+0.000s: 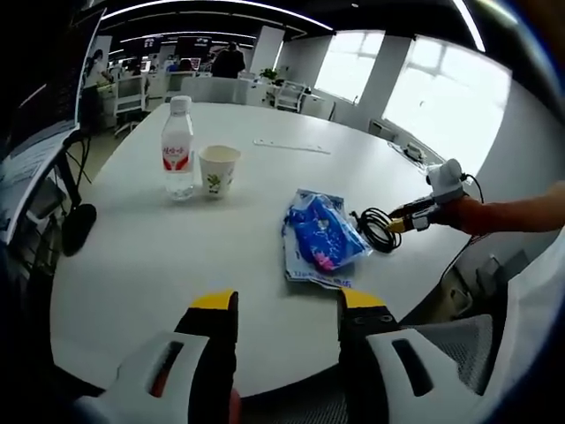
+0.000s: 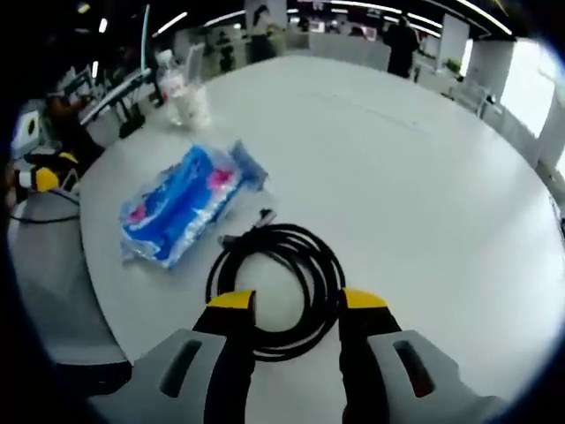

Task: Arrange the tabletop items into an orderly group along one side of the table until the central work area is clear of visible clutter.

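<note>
Cable, a black coil, lies flat on the surface directly ahead of my right tool, its near arc sitting between the two yellow-tipped jaws. The jaws stand apart and straddle the loop without pinching it, so I read that tool as released, poised over the coil. From my left gripper view the same cable sits at the far right of the surface, with the right tool at its edge and a sleeve behind it. My left tool is also spread, holding nothing, and hangs near the surface rim, well apart from the coil.

Blue packet lies just left of the coil in the right gripper view, its long axis running diagonally away toward the bottle and paper cup, which stand side by side farther along. So the right hand is plainly the nearer one for the cable, and I judge the next move to be a close on that near arc. The packet lies ahead of the left tool, slightly right, and suits that hand better.
</note>
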